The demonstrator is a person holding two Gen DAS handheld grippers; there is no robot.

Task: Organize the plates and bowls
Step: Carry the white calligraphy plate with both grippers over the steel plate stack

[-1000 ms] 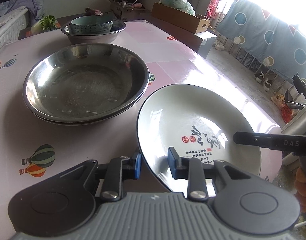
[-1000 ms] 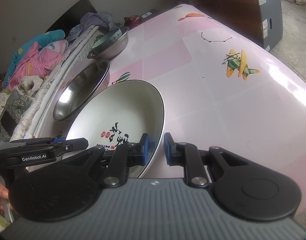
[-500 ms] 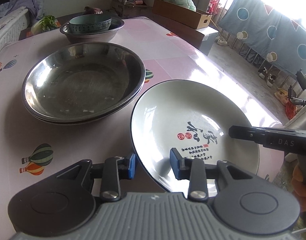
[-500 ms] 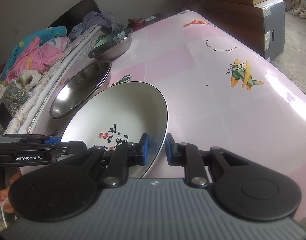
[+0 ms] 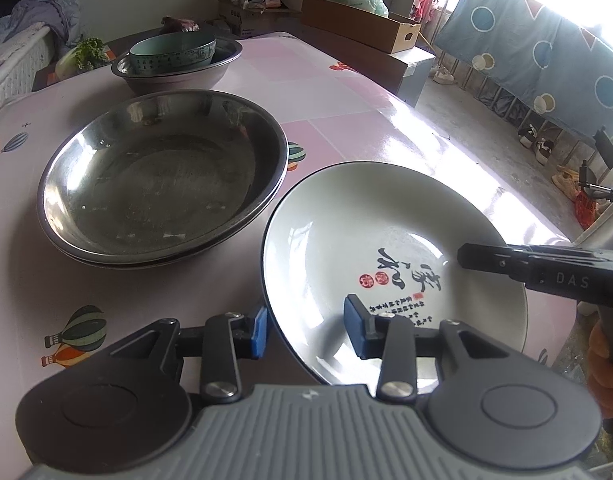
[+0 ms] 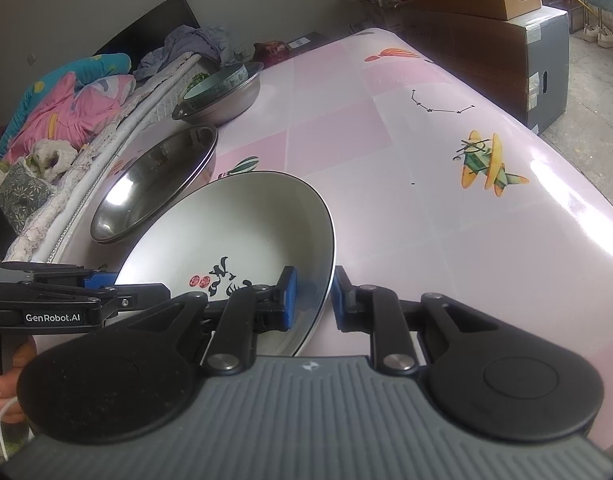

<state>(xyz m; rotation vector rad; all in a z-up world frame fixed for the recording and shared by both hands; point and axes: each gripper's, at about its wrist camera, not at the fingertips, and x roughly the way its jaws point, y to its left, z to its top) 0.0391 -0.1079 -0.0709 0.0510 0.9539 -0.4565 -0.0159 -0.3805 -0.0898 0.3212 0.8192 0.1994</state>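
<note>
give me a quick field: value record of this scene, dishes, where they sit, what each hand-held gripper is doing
surface: pink table
white plate: near edge, dark rim, printed characters
steel basins: nested, beside the plate
green bowl: inside far steel bowl
left hand-held gripper: jaws opening, plate rim between them, pads clear
right hand-held gripper: shut on plate's rim

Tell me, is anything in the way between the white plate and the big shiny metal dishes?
Nothing visible is. Only bare pink table lies between the white plate and the stacked metal dishes beside it. The right hand-held gripper pinches the plate's rim.
</note>
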